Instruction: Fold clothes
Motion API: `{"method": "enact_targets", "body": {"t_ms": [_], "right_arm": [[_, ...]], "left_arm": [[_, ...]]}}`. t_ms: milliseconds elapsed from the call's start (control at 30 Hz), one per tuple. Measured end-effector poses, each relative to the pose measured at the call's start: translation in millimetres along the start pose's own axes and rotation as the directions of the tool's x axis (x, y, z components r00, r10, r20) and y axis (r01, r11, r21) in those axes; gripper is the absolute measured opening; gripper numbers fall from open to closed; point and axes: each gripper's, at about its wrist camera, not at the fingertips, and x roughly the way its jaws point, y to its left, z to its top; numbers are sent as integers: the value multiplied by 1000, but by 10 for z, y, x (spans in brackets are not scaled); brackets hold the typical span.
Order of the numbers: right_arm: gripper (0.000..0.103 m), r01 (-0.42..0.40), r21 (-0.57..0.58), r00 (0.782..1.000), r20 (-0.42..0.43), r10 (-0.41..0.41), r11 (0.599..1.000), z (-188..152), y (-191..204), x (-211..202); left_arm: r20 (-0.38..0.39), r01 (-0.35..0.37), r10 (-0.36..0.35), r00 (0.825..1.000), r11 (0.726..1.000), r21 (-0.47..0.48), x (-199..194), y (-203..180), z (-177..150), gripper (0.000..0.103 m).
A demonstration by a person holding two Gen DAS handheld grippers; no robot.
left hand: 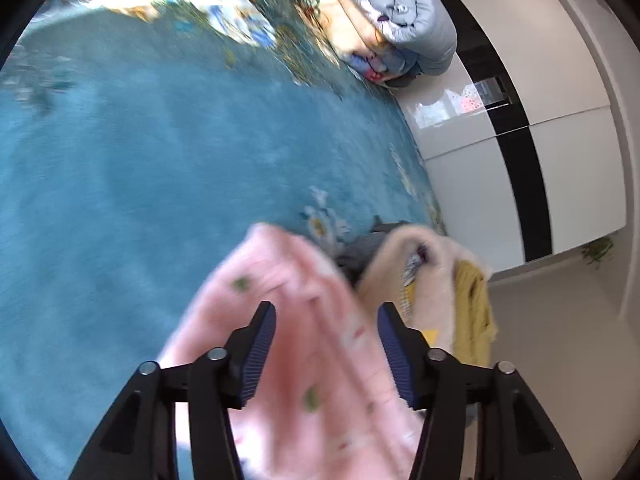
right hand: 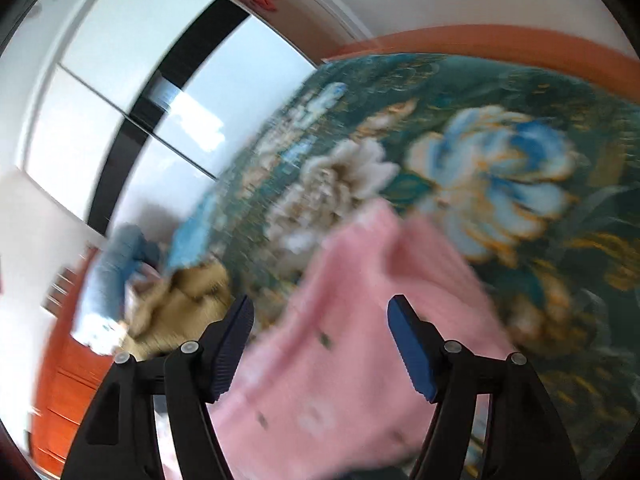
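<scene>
A pink garment [left hand: 304, 320] with small green and white marks lies on the blue flowered bedspread [left hand: 160, 168]. My left gripper [left hand: 326, 312] is open, its blue-padded fingers standing wide on either side of the pink cloth. In the right wrist view the same pink garment [right hand: 352, 320] lies between the spread fingers of my right gripper [right hand: 320, 308], which is open too. Both views are blurred by motion. Whether the fingers touch the cloth I cannot tell.
A pile of other clothes, cream and yellow [left hand: 452, 288], lies at the bed's edge. Folded quilts [left hand: 396, 16] are stacked at the far end. A white and black wardrobe [left hand: 520, 120] stands beside the bed. An orange headboard [right hand: 500, 44] borders the bedspread.
</scene>
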Motion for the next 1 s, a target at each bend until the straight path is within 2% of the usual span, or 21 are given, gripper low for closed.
{"method": "enact_targets", "body": {"t_ms": [67,133,167,233,333,367,400,467,500,633,700,800,867,1000], "right_arm": [[71,7,29,999,-32,-6,1000,-121,-133,-5],[68,51,81,997,-61,-46,995,-197,-282,44],[63,58,113,996,-68,-50,992,-214,-351,77],[60,61,178,996,-78,-48,982,-235,-484,150],[45,39,244,996,-86,-19,969,-237,-567,259],[42,42,251,996,-86,-21,967,-235,-570,278],[35,45,258,996,-86,-24,965,-233,-573,297],[11,51,273,996,-86,-29,961,-230,-580,334],[8,54,280,996,-86,-31,959,-228,-583,353],[6,-43,250,998,44,33,967,-228,-472,62],[6,-29,231,998,65,14,973,-286,-488,-43],[6,79,208,997,-13,-78,975,-381,-609,49],[6,84,220,996,-53,-75,972,-424,-689,109],[11,76,235,997,-35,-69,969,-457,-731,6]], "left_arm": [[20,-50,51,999,999,-14,-158,209,-141,59],[-5,-46,46,999,998,-32,-205,353,-238,59],[-18,-43,43,999,998,-42,-226,423,-286,59],[-37,-49,47,998,998,-47,-239,497,-347,59],[-48,-78,75,996,996,-51,-213,499,-373,60],[-49,-88,85,995,994,-65,-208,505,-378,60],[-47,-92,89,995,993,-77,-222,500,-400,60],[-49,-83,79,996,993,-86,-256,472,-465,60],[-71,-54,48,996,994,-97,-254,461,-514,61],[-128,-32,21,992,995,-90,-203,423,-605,61],[-131,-59,48,990,994,-87,-86,422,-590,60],[-132,-53,39,990,993,-103,77,410,-582,60],[-130,-48,35,991,994,-99,173,369,-582,60],[-115,-42,29,993,994,-106,242,366,-503,60]]}}
